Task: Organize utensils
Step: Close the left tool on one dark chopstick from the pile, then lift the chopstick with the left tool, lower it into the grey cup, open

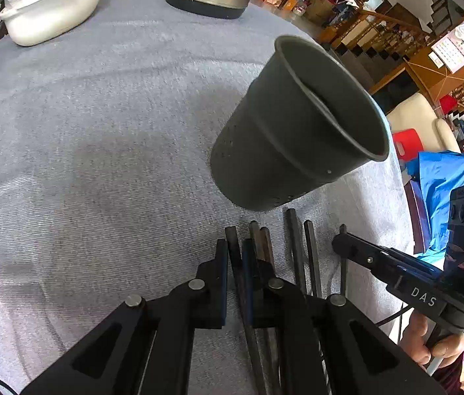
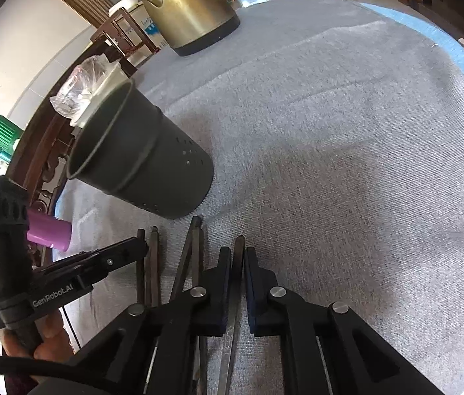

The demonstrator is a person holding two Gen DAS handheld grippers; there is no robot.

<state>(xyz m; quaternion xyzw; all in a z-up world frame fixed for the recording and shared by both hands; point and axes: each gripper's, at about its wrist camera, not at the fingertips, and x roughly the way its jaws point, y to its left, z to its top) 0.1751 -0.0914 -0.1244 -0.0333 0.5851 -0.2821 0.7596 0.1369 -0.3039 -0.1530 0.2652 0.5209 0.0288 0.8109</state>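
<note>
A: What is shown from the left only?
B: A white tub (image 1: 51,10). The left gripper (image 1: 235,263) is pinched on a chopstick (image 1: 233,247) below the holder (image 1: 297,125).
A: And the right?
B: The right gripper (image 2: 238,263) is clamped on another chopstick (image 2: 238,253); bare cloth (image 2: 347,164) is seen beyond the holder.

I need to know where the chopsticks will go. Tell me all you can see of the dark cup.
The cup is dark grey-green, matte, plastic or metal by its look, tapered, with a rolled rim, a ridge round its middle and small holes near the base. It stands upright on the grey cloth, just beyond the chopstick ends. Neither tongs touch it. Its inside is mostly hidden.
</note>
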